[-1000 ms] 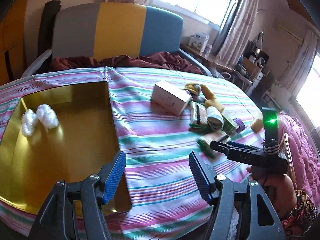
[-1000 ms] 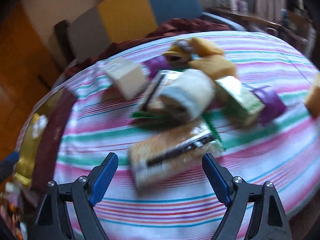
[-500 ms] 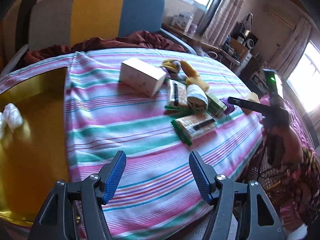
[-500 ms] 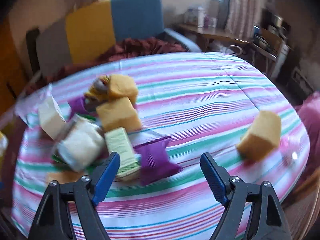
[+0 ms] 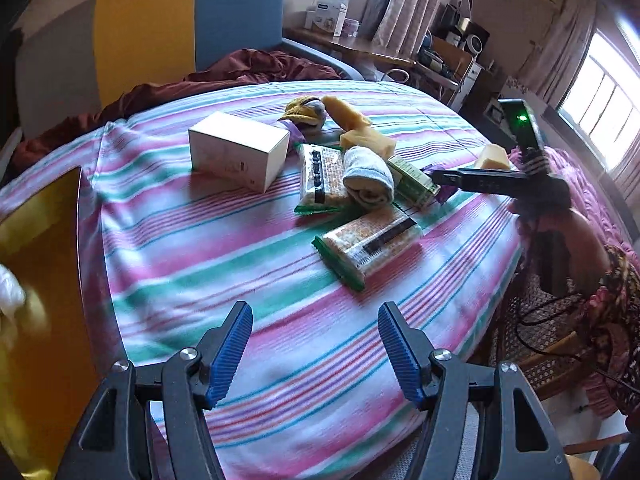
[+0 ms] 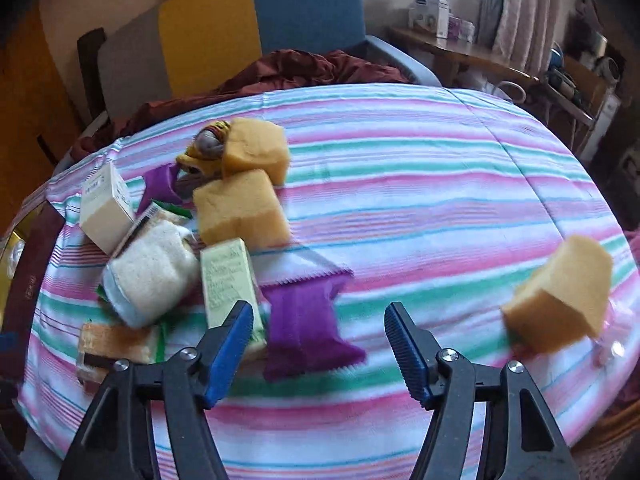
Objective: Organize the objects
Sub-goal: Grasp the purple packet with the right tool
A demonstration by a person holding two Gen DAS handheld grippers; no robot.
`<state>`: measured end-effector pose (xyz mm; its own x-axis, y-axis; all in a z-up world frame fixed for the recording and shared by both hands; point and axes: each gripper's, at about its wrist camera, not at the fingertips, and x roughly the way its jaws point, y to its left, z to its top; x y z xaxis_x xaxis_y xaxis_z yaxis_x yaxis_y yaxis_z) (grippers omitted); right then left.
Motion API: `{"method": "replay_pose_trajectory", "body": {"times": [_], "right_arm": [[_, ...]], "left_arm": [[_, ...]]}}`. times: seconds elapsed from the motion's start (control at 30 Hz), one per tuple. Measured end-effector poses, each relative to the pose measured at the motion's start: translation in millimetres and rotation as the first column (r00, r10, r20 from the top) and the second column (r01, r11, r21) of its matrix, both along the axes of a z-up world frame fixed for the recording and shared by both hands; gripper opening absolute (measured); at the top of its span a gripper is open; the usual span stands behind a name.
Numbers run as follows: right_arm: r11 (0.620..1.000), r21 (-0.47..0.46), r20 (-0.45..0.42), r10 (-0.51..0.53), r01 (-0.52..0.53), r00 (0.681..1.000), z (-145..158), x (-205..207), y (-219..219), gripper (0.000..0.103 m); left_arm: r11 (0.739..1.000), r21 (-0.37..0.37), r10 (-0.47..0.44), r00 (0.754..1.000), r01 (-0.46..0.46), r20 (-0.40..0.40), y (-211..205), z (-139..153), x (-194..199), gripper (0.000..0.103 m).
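A pile of objects lies on the striped tablecloth point(image 5: 248, 240): a white box point(image 5: 238, 150), two snack packets point(image 5: 368, 246), a rolled white towel point(image 5: 368, 180), a green box point(image 6: 230, 276), a purple packet point(image 6: 308, 328) and yellow sponges point(image 6: 240, 212). One sponge point(image 6: 560, 296) lies apart at the right. My left gripper point(image 5: 316, 352) is open and empty, above the cloth short of the pile. My right gripper point(image 6: 320, 344) is open and empty, just above the purple packet. The right gripper also shows in the left wrist view point(image 5: 496, 180).
A gold tray point(image 5: 36, 280) with white balls point(image 5: 10, 292) sits at the left. A grey, yellow and blue chair point(image 6: 256, 28) with a dark red cloth point(image 6: 296, 68) stands behind the table. The table edge drops away at the right.
My left gripper has swung right, away from the gold tray toward the pile. My right gripper has moved from the snack packet to the purple packet. Both stay open.
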<state>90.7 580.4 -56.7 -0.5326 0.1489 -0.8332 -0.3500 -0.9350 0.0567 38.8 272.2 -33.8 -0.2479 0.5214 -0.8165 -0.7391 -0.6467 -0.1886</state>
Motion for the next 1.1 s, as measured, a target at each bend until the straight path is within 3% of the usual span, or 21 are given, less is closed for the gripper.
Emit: {"method": "replay_pose_trajectory", "body": {"times": [0.17,0.27,0.4,0.57,0.73,0.8,0.9,0.97,1.03,1.1], "right_arm": [[1.0,0.014,0.017,0.003,-0.004,1.0,0,0,1,0.068],[0.997,0.078,0.05,0.006,-0.01,0.999,1,1,-3,0.069],[0.998,-0.047,0.039,0.035,-0.033,0.999,-1,4,4,0.07],[0.997,-0.048,0.023,0.058,-0.057,0.998,-3,-7,1,0.07],[0.994,-0.105,0.032,-0.036,0.039,0.999,-6,0,20,0.066],[0.987,-0.15,0.04,-0.048,0.053,0.998,-10,1,26,0.065],[0.989,-0.145,0.053,-0.024,0.031,0.998,-13,-8,21,0.065],[0.994,-0.111,0.089,-0.002,0.011,0.996,-19,-15,13,0.059],[0.999,-0.046,0.101,0.011,-0.007,0.995,-19,-19,5,0.038],[0.998,-0.049,0.091,0.036,-0.031,0.995,-16,-20,0,0.035]], "left_arm": [[1.0,-0.023,-0.008,1.0,0.008,0.018,14,-9,-5,0.066],[0.999,-0.037,-0.01,1.0,0.011,0.016,19,-12,-6,0.066],[0.999,-0.038,-0.012,1.0,0.013,0.027,22,-14,-7,0.066],[0.999,-0.044,-0.026,0.999,0.028,0.035,32,-18,-9,0.066],[0.997,-0.048,-0.063,0.998,0.063,0.012,47,-16,-9,0.066],[0.996,-0.048,-0.08,0.997,0.08,0.006,53,-17,-10,0.066],[0.993,-0.061,-0.106,0.994,0.106,-0.003,65,-20,-13,0.066],[0.991,-0.061,-0.116,0.993,0.116,0.007,70,-23,-16,0.066],[0.99,-0.064,-0.125,0.992,0.126,0.014,76,-24,-18,0.066],[0.988,-0.068,-0.14,0.99,0.14,-0.002,82,-22,-18,0.066]]}}
